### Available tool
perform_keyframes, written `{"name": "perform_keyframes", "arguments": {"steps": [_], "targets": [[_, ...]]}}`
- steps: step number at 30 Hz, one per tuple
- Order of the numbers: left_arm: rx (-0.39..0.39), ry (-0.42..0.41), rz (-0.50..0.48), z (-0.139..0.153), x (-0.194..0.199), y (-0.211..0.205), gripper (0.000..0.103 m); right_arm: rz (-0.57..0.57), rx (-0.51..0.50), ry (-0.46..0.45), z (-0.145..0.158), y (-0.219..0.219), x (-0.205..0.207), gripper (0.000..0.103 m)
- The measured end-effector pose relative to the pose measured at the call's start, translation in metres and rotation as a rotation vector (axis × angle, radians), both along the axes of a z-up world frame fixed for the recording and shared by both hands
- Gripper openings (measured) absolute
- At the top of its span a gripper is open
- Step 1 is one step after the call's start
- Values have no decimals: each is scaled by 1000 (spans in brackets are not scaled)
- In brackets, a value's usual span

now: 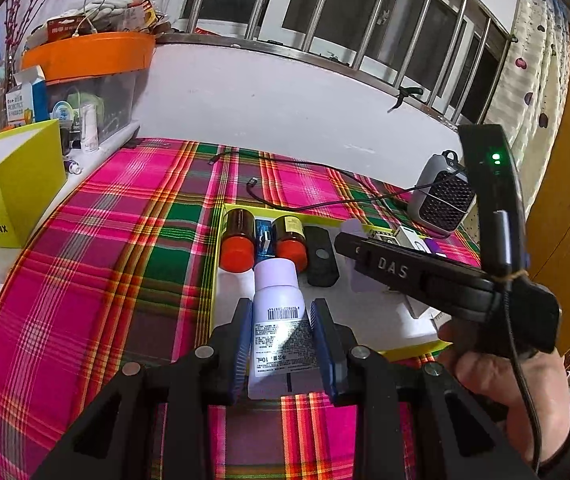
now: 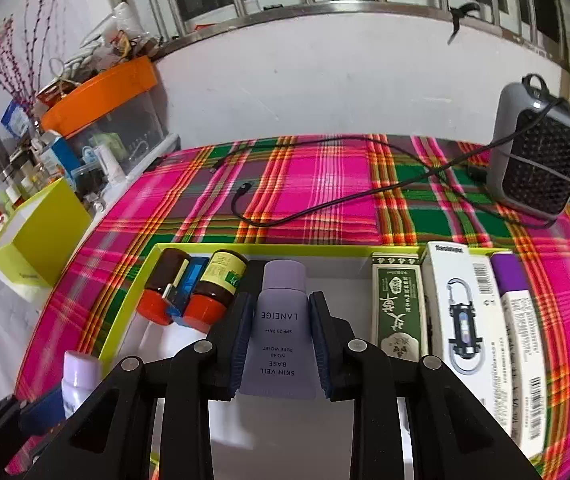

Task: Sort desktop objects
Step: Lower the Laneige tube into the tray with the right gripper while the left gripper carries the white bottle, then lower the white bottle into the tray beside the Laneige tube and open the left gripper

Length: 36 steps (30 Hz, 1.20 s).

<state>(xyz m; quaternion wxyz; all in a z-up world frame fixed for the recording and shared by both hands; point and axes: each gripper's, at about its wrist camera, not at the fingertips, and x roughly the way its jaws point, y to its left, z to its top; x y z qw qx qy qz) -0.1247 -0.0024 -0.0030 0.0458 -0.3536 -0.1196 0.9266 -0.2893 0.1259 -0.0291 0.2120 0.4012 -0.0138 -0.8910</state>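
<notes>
Two tongs (image 1: 281, 344) (image 2: 281, 344): white bottle (image 1: 279, 312), lavender tube (image 2: 281, 332).

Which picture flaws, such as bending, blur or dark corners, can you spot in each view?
Left wrist view: the fisheye bows the window bars, blackens the corners, and a shadow falls on the white bottle held in the left tongs. Right wrist view: the plaid cloth curves, and its lower right edge smears beside the purple-capped box.

Both grippers level, reaching forward.
Left gripper (image 1: 281, 336) and right gripper (image 2: 281, 340) each clamped, fingers pressing inward.
</notes>
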Motion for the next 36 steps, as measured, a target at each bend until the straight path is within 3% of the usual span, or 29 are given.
{"name": "perform_keyframes", "arguments": {"steps": [22,28,29,36], "targets": [[0,-1,-7,-1,0,2,30,-7,-57,-35,-2,5,-13,30],[3,1,-9,-1,0,2,30,22,23,-23,1,4,10,15],[3,2,-10,-1,0,2,30,21,35,-35,-2,4,13,9],[1,3,-19,0,0,3,30,31,54,-55,-13,-1,8,6]]}}
